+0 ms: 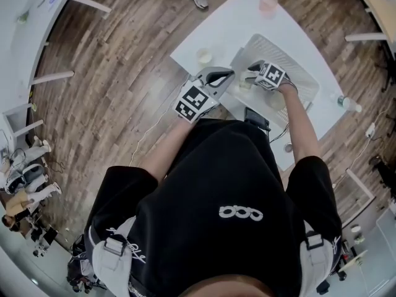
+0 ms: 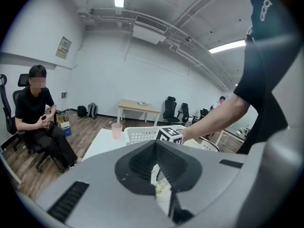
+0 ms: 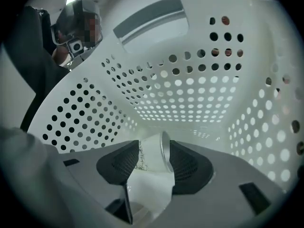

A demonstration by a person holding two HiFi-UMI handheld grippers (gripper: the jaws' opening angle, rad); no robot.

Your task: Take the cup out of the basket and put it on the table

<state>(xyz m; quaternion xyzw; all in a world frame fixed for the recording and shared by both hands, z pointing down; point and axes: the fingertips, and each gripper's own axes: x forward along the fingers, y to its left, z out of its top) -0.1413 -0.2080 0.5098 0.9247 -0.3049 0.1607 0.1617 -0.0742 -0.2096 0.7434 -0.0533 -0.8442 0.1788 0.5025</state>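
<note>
Closing the right gripper's [image 3: 154, 147] open jaws squarely on the cup [image 3: 149, 159] lying between them in the basket [image 3: 190, 94], then lifting clear of its wall, seems best; the left gripper [image 2: 156, 148] hangs shut, empty.

A white bench [image 1: 247, 17] stands on the wood floor [image 1: 111, 73] and carries a white perforated basket [image 1: 307, 73]. A pale cup [image 1: 204, 55] stands just beside the basket's left side. A pink cup [image 1: 268, 4] stands past the basket's far end, apart from it. A bottle [image 1: 348, 103] lies near the basket's right side, at the bench edge.
</note>
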